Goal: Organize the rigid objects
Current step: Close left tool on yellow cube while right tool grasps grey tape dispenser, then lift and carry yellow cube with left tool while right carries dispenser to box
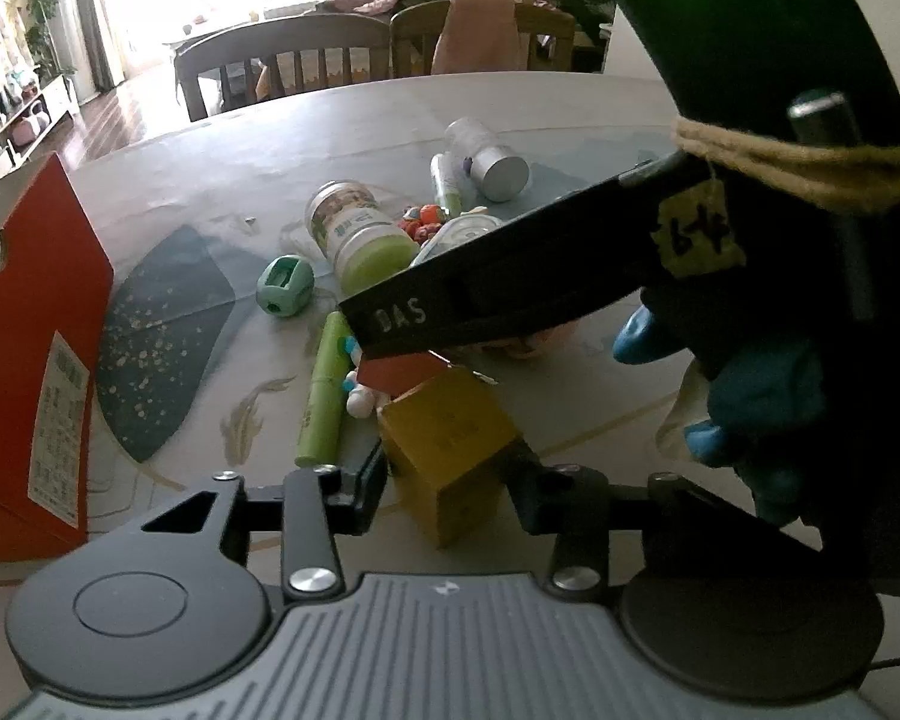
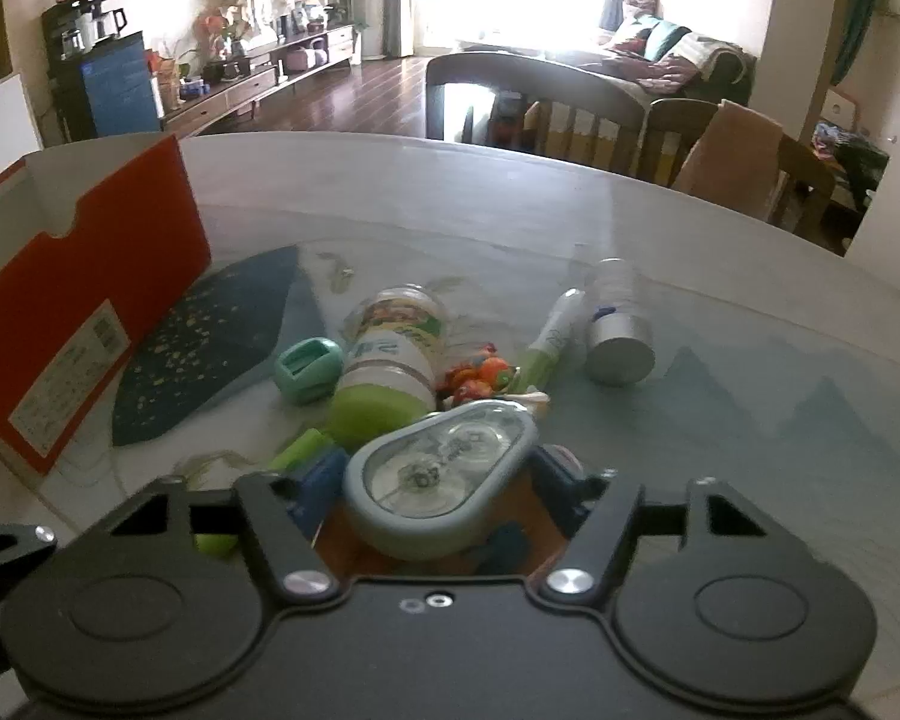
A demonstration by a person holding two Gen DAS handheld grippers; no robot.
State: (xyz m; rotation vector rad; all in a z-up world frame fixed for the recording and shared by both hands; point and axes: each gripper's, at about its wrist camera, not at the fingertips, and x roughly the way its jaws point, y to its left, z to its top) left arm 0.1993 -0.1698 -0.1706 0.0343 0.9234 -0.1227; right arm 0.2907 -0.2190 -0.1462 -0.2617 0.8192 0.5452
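My left gripper [image 1: 444,474] is shut on a small yellow box [image 1: 450,450], held just above the table. My right gripper [image 2: 438,480] is shut on a grey-rimmed clear case [image 2: 438,468]; its body crosses the left wrist view [image 1: 510,282]. On the table lie a green-lidded jar [image 2: 390,360], a mint sharpener [image 2: 309,369], a silver-capped bottle [image 2: 618,330], a white-green tube [image 2: 549,336], a green stick [image 1: 324,396] and small orange toys [image 2: 480,378].
An open red and white cardboard box [image 2: 84,300] stands at the table's left; it also shows in the left wrist view [image 1: 30,360]. Wooden chairs [image 2: 570,114] stand behind the table's far edge. A dark patterned mat [image 2: 210,336] lies beside the box.
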